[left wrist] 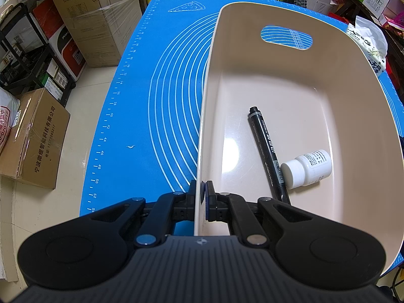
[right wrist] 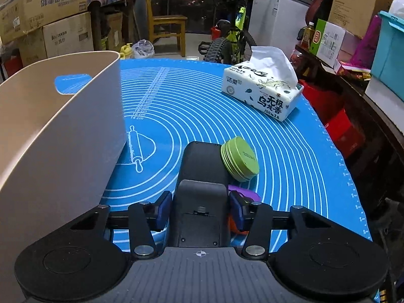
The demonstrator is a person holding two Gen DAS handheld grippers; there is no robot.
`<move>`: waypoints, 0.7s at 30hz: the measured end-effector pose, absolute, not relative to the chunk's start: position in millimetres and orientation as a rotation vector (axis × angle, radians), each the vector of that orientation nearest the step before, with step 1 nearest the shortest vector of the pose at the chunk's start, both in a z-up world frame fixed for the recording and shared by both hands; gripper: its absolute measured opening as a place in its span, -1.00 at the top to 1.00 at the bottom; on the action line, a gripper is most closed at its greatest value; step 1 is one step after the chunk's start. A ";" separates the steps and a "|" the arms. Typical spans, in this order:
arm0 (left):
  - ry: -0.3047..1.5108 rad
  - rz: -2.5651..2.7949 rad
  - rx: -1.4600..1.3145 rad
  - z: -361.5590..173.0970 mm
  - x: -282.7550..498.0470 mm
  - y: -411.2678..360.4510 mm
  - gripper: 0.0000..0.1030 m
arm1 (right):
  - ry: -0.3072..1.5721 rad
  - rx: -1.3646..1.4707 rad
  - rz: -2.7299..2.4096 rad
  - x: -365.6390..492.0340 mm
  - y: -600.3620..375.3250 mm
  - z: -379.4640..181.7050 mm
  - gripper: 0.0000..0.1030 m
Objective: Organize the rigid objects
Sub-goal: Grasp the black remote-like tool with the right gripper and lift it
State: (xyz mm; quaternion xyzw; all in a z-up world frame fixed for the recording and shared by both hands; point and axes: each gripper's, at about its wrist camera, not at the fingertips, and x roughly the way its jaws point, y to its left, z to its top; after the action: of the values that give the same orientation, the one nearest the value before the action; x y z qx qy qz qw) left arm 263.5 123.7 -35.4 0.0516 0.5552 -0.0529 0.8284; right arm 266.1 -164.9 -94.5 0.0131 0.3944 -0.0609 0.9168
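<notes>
My left gripper (left wrist: 203,198) is shut on the near left wall of the beige basket (left wrist: 252,17), one pad inside and one outside. On the basket floor lie a black marker (left wrist: 267,151) and, touching it, a white pill bottle (left wrist: 306,168) on its side. In the right wrist view my right gripper (right wrist: 200,209) straddles a black remote (right wrist: 202,174) lying back-up on the mat, its blue pads against both long sides. A green round tin (right wrist: 240,162) leans tilted on the remote's right edge. Purple (right wrist: 246,194) and orange (right wrist: 233,224) items peek out under the right finger.
The blue silicone mat (right wrist: 202,101) covers the table. The basket's outer wall (right wrist: 63,126) rises close on the left of the right gripper. A tissue pack (right wrist: 262,88) sits at the far right of the mat. Cardboard boxes (left wrist: 38,139) and a bicycle (right wrist: 232,40) stand around the table.
</notes>
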 end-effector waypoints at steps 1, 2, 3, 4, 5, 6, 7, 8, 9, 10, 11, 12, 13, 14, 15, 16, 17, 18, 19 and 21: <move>1.179 -0.112 0.109 -35.4 263.5 123.7 0.87 | 0.812 0.032 -0.120 264.1 -166.4 -94.0 -0.06; 1.179 -0.112 0.108 -35.4 263.5 123.7 0.87 | 0.813 0.033 -0.115 262.0 -167.2 -93.3 -0.06; 1.179 -0.112 0.108 -35.4 263.5 123.6 0.87 | 0.811 0.031 -0.110 259.4 -168.0 -91.9 -0.06; 1.179 -0.112 0.109 -35.4 263.5 123.6 0.87 | 0.809 0.032 -0.107 256.8 -168.2 -90.8 -0.06; 1.179 -0.112 0.109 -35.3 263.2 123.4 0.87 | 0.807 0.036 -0.103 254.8 -169.1 -89.0 -0.06; 1.179 -0.113 0.110 -35.4 263.5 123.7 0.87 | 0.804 0.041 -0.100 253.1 -169.9 -87.3 -0.06; 1.179 -0.113 0.109 -35.4 263.5 123.7 0.87 | 0.799 0.045 -0.098 251.2 -170.2 -85.2 -0.06; 1.178 -0.113 0.109 -35.3 263.1 123.7 0.87 | 0.791 0.044 -0.096 249.5 -170.3 -82.7 -0.05; 1.179 -0.113 0.108 -35.4 263.4 123.6 0.87 | 0.781 0.040 -0.093 248.0 -170.2 -80.2 -0.05; 1.179 -0.113 0.109 -35.4 263.5 123.6 0.87 | 0.776 0.039 -0.088 246.5 -169.7 -78.5 -0.05; 1.179 -0.113 0.109 -35.3 263.1 123.3 0.87 | 0.771 0.040 -0.083 245.4 -169.4 -75.9 -0.05; 1.179 -0.113 0.109 -35.4 263.4 123.4 0.87 | 0.767 0.041 -0.079 245.2 -169.6 -73.5 -0.05; 1.179 -0.113 0.109 -35.5 263.6 123.6 0.87 | 0.762 0.041 -0.075 244.5 -169.4 -71.4 -0.05; 1.179 -0.113 0.109 -35.4 263.5 123.6 0.87 | 0.755 0.041 -0.072 243.4 -169.0 -69.0 -0.05; 1.179 -0.113 0.109 -35.5 263.5 123.5 0.87 | 0.750 0.041 -0.069 242.4 -168.6 -66.9 -0.05; 1.179 -0.113 0.109 -35.4 263.2 123.3 0.87 | 0.744 0.040 -0.066 241.5 -168.2 -64.3 -0.05; 1.179 -0.113 0.110 -35.4 263.2 123.2 0.87 | 0.738 0.041 -0.063 240.4 -167.8 -61.4 -0.05; 1.179 -0.113 0.110 -35.4 263.4 123.4 0.87 | 0.732 0.041 -0.061 239.8 -167.3 -58.4 -0.05; 1.179 -0.112 0.109 -35.5 263.6 123.5 0.87 | 0.724 0.041 -0.059 239.3 -166.6 -55.0 -0.05; 1.179 -0.112 0.109 -35.4 263.4 123.4 0.87 | 0.703 0.038 -0.051 238.3 -165.0 -45.7 -0.05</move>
State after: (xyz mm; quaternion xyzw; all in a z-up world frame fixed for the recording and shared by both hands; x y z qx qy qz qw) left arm 263.4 123.4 -35.4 0.0515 0.5554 -0.0530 0.8283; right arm 238.3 -165.0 -45.7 0.0186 0.3442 -0.0251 0.9384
